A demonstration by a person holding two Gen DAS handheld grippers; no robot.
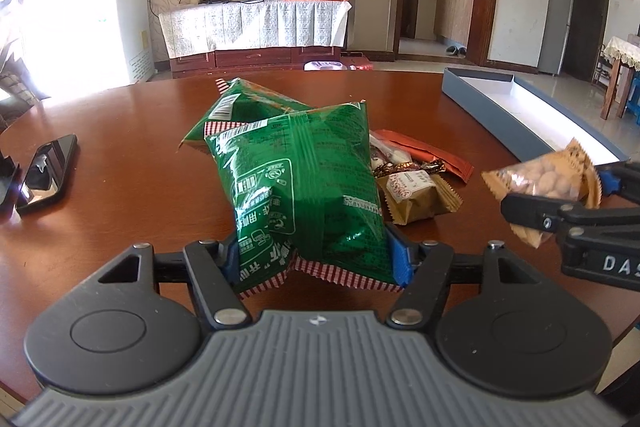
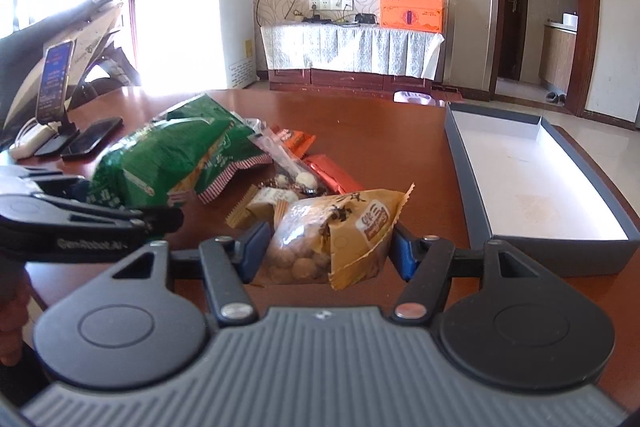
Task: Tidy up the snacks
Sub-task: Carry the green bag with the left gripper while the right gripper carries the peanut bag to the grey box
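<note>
Right tool (image 1: 560, 195) reads "DAS", left tool (image 2: 132, 215) "GenRobot.AI"

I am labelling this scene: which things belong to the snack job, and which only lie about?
Job: green bag in left gripper; peanut packet in right gripper; small snacks; grey box.

Lying about: black phone; standing phone.

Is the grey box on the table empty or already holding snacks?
Empty: the grey box shows only its bare white floor; no snack lies inside.

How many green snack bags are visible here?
2: one green bag held by the left gripper, the other green bag on the table behind it. More may be hidden.
</note>
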